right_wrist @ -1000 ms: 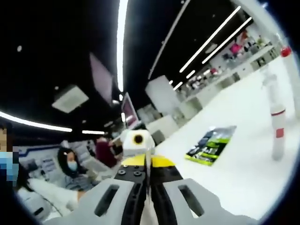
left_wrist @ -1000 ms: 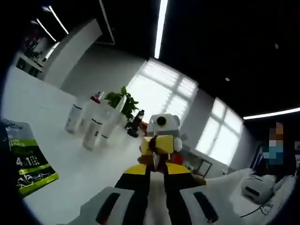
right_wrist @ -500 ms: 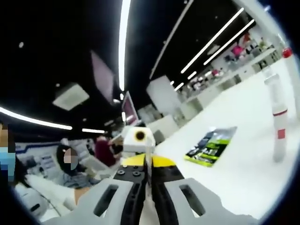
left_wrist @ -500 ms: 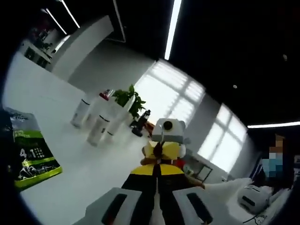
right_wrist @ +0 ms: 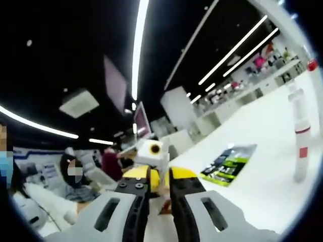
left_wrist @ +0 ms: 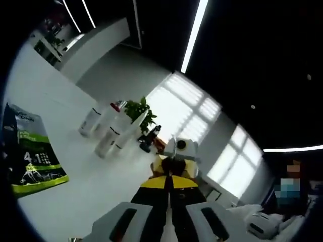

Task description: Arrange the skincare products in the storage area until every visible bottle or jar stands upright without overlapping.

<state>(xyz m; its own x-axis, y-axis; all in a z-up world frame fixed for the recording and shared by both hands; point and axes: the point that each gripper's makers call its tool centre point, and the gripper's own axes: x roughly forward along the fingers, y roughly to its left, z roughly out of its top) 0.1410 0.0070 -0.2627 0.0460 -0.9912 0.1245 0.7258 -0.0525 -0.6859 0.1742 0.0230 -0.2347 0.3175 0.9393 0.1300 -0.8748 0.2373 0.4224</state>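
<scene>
Skincare bottles (left_wrist: 108, 132) stand upright in a tight cluster on the white desk (left_wrist: 75, 181), well beyond the left claw (left_wrist: 169, 177) and up-left of it in the left gripper view. There the left claw's yellow-tipped black jaws lie pressed together, clenched on nothing. Just past their tips sits the other gripper, seen head-on. Among the cluster, one white bottle wears a red cap (left_wrist: 115, 106), and two others show dark bands near their tops; they stand so close that they overlap in this view, and I cannot tell whether they touch. Behind them is a leafy green plant (left_wrist: 137, 112), with a small dark object just to its right, too small to identify. A green and black printed pouch (left_wrist: 30, 156) lies flat on the desk at the left, apart from the bottles.

In the right gripper view, the right claw (right_wrist: 159, 177) shows a narrow gap between its jaw tips, slightly released, holding nothing. Beyond it the same pouch (right_wrist: 228, 160) lies flat, and a tall white bottle with a red band (right_wrist: 301, 146) stands upright near the right edge. Seated people (right_wrist: 75, 174) appear in the background at the left.
</scene>
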